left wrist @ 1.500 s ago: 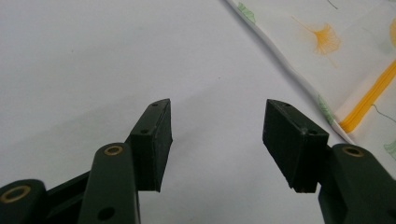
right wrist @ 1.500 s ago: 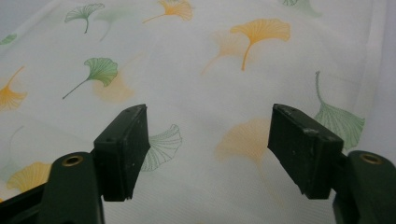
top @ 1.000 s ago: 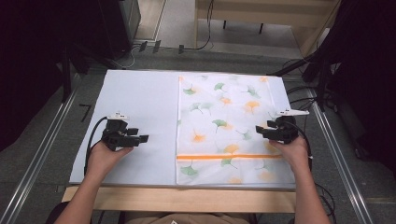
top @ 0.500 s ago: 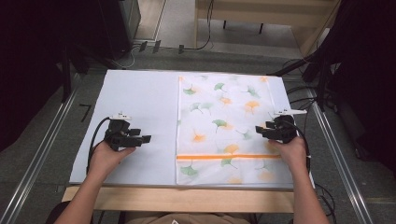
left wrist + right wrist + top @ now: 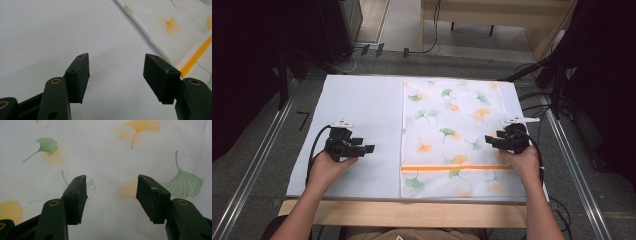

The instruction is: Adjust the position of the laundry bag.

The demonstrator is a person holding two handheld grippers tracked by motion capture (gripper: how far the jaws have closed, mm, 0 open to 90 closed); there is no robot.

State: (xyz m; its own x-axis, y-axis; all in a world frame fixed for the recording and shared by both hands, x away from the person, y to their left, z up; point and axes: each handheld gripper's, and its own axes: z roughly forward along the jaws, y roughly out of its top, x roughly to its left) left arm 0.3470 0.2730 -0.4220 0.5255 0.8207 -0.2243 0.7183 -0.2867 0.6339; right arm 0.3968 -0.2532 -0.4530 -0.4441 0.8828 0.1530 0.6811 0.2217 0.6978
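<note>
While the person's forearms come in from the near edge of the table (image 5: 412, 212), each hand holds a gripper low over the white sheet (image 5: 362, 105) that covers the table top. The leaf-print cloth (image 5: 452, 130) lies flat on the right half of that sheet, reaching from the far edge almost to the near edge, with an orange stripe (image 5: 457, 168) running left to right across it close to its near end. The left gripper (image 5: 362, 148) sits over the bare white sheet on the left half, near the person and well apart from the cloth's left edge, its jaws pointing right toward the cloth. In the left gripper view, the left gripper (image 5: 116, 75) has its jaws spread wide with only white sheet between them; the cloth's edge and the orange stripe (image 5: 197, 57) run along the right side of that view. The right gripper (image 5: 493, 141) rests at the right edge of the cloth, just on the far side of the orange stripe, its jaws pointing left across the fabric. In the right gripper view, the right gripper (image 5: 111, 195) shows its jaws spread, having opened slightly further just now, with the printed cloth (image 5: 105, 152) lying flat and unpinched beneath and between them. Green and orange leaves are visible around the jaws. Cables (image 5: 314, 147) trail from both grippers toward the person.
</note>
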